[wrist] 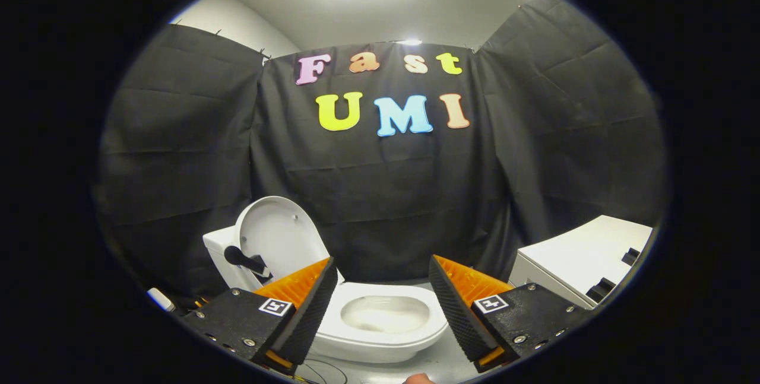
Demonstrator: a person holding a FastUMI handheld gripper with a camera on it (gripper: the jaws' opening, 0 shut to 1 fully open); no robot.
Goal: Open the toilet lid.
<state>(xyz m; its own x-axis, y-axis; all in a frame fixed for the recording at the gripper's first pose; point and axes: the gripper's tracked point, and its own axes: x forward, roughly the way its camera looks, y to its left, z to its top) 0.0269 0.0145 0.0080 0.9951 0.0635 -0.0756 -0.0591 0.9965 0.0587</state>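
Observation:
A white toilet (380, 336) stands on the floor just ahead of my fingers, its bowl (385, 314) showing between them. Its lid (279, 238) stands raised, leaning back against the white tank (218, 247) behind the left finger. A black handle (244, 260) sticks out at the lid's lower left. My gripper (383, 268) is open, with orange and black fingers (312, 304) spread wide on either side of the bowl and nothing held between them. The fingers hang above and in front of the seat rim, touching nothing.
A white cabinet (585, 259) stands to the right of the toilet, beyond the right finger. Black cloth walls close in the booth behind and on both sides. A small white object (160, 300) lies on the floor left of the tank. Cables (323, 372) run under the fingers.

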